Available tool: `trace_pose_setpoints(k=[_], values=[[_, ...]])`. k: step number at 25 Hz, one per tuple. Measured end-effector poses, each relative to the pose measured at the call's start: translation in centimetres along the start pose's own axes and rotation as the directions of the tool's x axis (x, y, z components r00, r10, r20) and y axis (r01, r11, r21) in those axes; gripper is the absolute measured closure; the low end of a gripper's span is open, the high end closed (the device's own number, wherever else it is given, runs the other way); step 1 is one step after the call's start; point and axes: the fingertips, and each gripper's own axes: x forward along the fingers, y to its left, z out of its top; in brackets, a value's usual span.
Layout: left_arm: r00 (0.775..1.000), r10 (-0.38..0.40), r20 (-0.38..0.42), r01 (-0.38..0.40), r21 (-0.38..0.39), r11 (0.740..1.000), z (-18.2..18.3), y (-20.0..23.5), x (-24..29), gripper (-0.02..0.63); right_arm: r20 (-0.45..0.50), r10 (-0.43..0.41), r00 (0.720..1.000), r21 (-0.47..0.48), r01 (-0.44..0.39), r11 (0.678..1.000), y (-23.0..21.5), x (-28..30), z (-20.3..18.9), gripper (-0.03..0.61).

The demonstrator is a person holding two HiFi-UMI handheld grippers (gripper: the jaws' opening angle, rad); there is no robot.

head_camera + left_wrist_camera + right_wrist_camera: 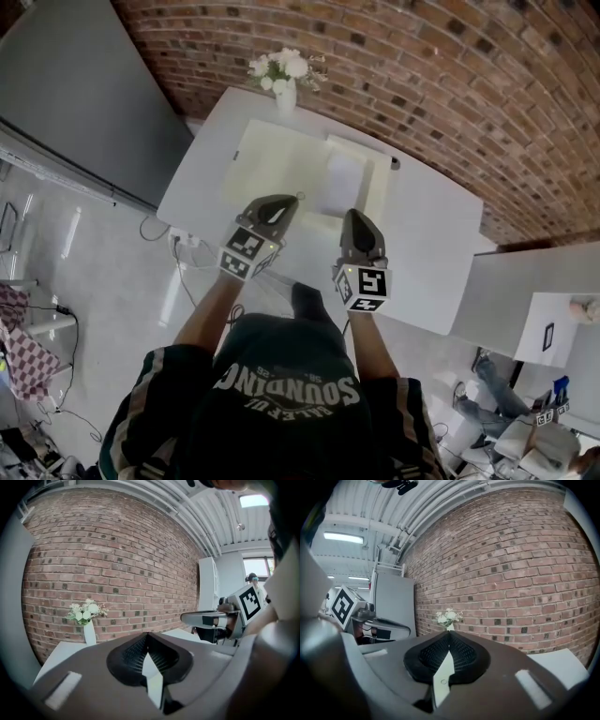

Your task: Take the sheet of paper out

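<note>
Held left gripper and right gripper pressed together, empty, over near edge of table; found sheet of paper just ahead, nearer the right one.

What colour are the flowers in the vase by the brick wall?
White flowers with green leaves, in a white vase; best seen in the left gripper view.

Counter standing against brick wall, vase sitting at its far left edge, mat lying mid-counter, sheet of paper lying on mat's right half, left tongs and right tongs hovering side by side over near edge
</note>
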Motion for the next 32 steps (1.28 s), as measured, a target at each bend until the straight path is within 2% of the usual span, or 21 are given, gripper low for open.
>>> trace_pose_setpoints(k=[7, 14, 32], values=[[1.0, -0.004, -0.031, 0.004, 0.006, 1.0, 2.1, 0.9, 6.8, 0.603, -0.001, 0.001, 1.0, 0.027, -0.001, 1.0, -5.8, 3.8, 1.8, 0.594], [0.998, -0.008, -0.059, 0.007, -0.009, 1.0, 2.9, 0.8, 11.6, 0.603, -0.026, 0.007, 1.0, 0.039, -0.006, 0.999, -10.0, 6.1, 1.6, 0.594], [0.989, -0.124, -0.081, 0.124, -0.012, 0.992, 2.3, 3.3, 15.0, 0.603, -0.055, -0.107, 0.993, 0.037, 0.109, 0.993, -11.0, 8.4, 1.0, 0.593]])
